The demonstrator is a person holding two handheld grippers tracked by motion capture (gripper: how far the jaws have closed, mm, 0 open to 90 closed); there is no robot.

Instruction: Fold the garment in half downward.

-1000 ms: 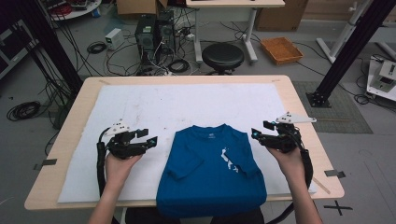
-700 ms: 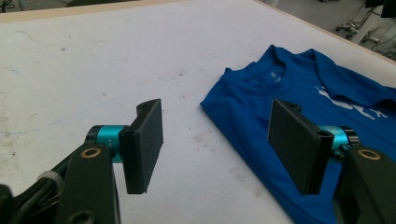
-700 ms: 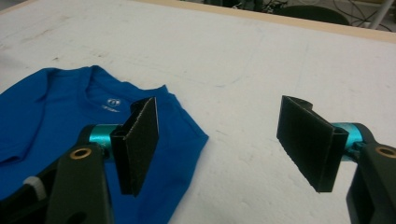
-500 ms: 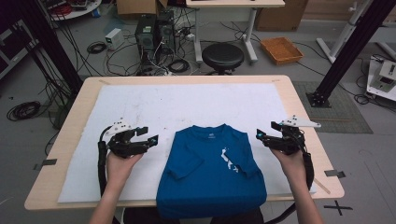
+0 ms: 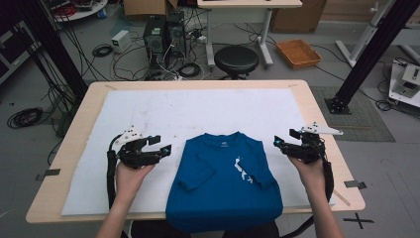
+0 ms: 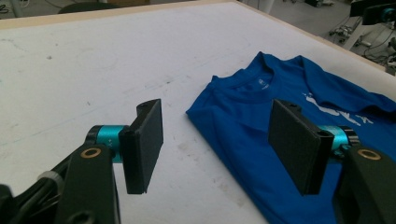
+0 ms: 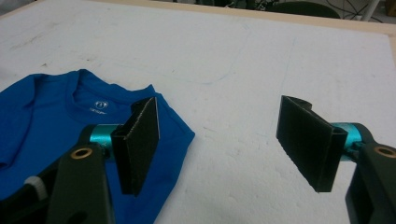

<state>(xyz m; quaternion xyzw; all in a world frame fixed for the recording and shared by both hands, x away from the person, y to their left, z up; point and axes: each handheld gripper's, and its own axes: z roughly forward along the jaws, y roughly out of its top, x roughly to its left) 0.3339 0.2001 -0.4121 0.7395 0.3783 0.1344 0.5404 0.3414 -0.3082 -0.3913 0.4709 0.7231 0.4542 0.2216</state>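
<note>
Folded shirt centred between both grippers, long axis top-to-bottom in frame.
Blue T-shirt lower centre; left gripper and right gripper flank its shoulders about equally near, jaws apart, empty; right jaws just closing slightly.

Your rig is pretty much all black. The left hand-held gripper has a chunky black body with a pale grey three-cornered plate on top at about 10 o'clock from the jaws, plus a thick black cable looping off its back end down along your forearm. The right hand-held gripper is the same build, its grey plate pointing off toward 3 o'clock and a black cable trailing along your wrist. Up close, each jaw is a flat black rectangular pad on a teal anodised collar, with a brass-coloured ring set in the black link behind it. Your forearms are bare, no sleeves.
</note>
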